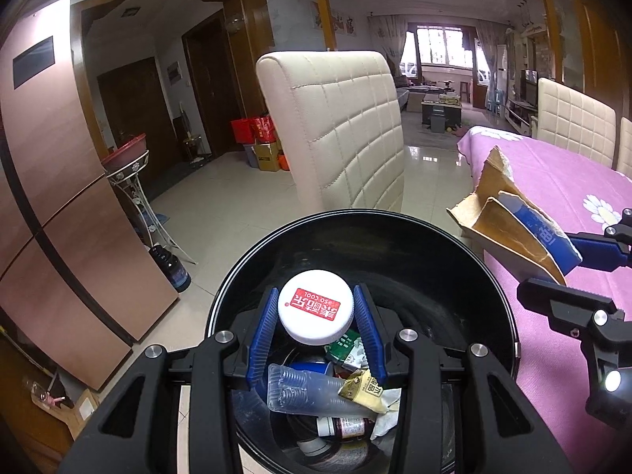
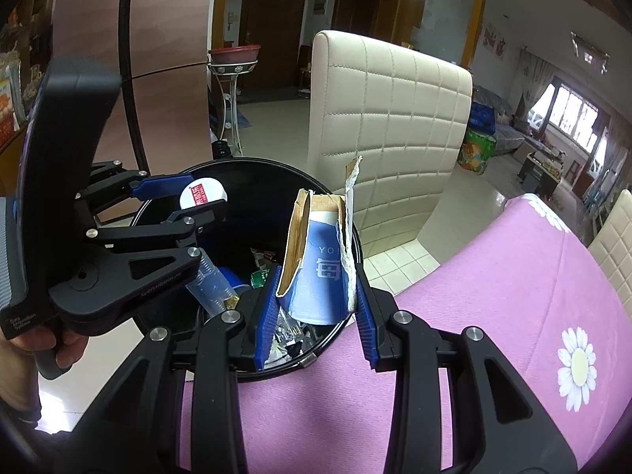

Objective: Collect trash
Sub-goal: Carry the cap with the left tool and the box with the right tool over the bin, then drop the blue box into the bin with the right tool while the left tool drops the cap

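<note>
Gaping black bin (image 1: 493, 288) holds wrappers; left claw (image 1: 316, 312) clamps a white-capped bottle (image 1: 316, 306), right claw (image 2: 316, 296) torn carton (image 2: 320, 268).

Dining corner, living room beyond

A cream quilted chair (image 1: 339, 126) stands beside the table's pink daisy-print cloth (image 2: 493, 316); a copper-toned fridge (image 1: 51, 181) fills the left, a white wire stand (image 1: 134, 181) carrying a red basin (image 2: 235, 53) just beside it.
</note>
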`<state>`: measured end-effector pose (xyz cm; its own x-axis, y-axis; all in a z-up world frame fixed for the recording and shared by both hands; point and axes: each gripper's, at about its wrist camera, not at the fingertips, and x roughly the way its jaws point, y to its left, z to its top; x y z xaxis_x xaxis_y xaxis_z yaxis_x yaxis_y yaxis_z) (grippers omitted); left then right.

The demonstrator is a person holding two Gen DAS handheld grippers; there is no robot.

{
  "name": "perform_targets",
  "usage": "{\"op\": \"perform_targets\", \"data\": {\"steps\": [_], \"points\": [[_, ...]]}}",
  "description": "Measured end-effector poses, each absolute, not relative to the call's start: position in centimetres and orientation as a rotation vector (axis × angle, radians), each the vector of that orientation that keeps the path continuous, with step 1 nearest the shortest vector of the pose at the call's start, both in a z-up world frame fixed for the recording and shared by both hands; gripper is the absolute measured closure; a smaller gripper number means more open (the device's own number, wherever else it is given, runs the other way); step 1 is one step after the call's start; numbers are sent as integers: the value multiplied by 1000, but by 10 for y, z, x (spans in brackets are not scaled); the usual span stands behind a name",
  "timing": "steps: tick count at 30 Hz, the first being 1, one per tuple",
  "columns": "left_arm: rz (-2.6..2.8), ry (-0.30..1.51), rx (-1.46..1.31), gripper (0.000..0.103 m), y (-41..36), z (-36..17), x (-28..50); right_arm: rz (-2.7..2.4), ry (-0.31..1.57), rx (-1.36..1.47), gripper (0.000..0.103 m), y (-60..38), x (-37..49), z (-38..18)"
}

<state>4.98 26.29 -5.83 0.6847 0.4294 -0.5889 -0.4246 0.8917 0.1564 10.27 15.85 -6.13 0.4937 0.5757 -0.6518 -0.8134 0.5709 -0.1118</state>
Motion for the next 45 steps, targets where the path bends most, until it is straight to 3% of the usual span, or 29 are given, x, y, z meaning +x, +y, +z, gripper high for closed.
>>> {"op": "perform_targets", "data": {"steps": [38, 40, 42, 45], "points": [[485, 672, -24, 64, 272, -66, 45, 896, 607, -472, 63, 179, 93, -66], [485, 672, -24, 64, 272, -66, 44, 896, 610, -480, 55, 180, 92, -67], [485, 673, -24, 64, 272, -66, 44, 872, 583, -479, 25, 178, 90, -65], [483, 676, -27, 64, 274, -66, 44, 873, 575, -467, 23, 175, 92, -64]]}}
